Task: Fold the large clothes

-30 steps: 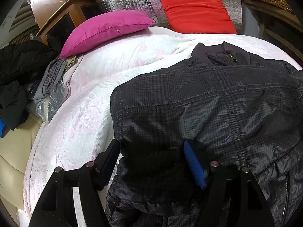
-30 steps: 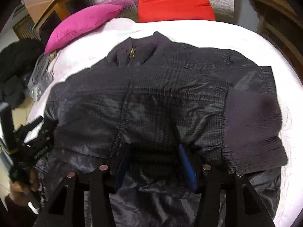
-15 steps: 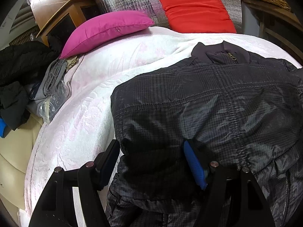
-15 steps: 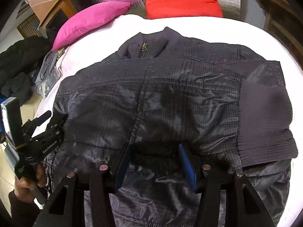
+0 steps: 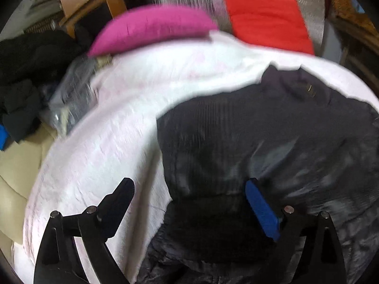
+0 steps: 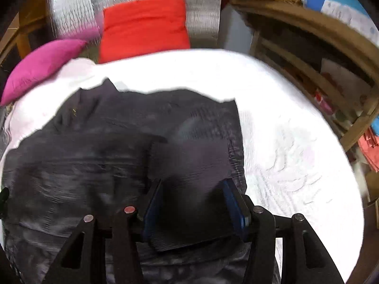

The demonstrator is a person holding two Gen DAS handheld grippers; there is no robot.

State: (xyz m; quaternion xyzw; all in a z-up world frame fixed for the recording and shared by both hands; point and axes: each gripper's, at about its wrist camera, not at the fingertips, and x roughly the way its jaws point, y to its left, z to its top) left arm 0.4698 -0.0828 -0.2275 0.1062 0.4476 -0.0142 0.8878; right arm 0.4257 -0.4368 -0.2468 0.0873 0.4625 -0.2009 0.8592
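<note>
- Lying on the white quilted bedspread [image 6: 284, 123], the dark checked zip-up jacket [image 5: 272, 142] has its collar toward twelve o'clock.
- Left gripper [image 5: 189, 203] has just been opening; its jaws stand wide, released, straddling the jacket's edge.
- Right gripper [image 6: 194, 208] is clenched on the jacket's dark ribbed knit cuff [image 6: 189, 165].
- Magenta pillow [image 5: 151, 28] at eleven o'clock, red pillow [image 6: 144, 26] at twelve.

Dark jacket [image 6: 99, 156] on white bed [image 6: 284, 142]

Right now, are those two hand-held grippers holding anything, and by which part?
The right hand-held gripper straddles the jacket's ribbed knit band; a firm pinch cannot be told. The left hand-held gripper, jaws just opened wide, holds nothing.
</note>
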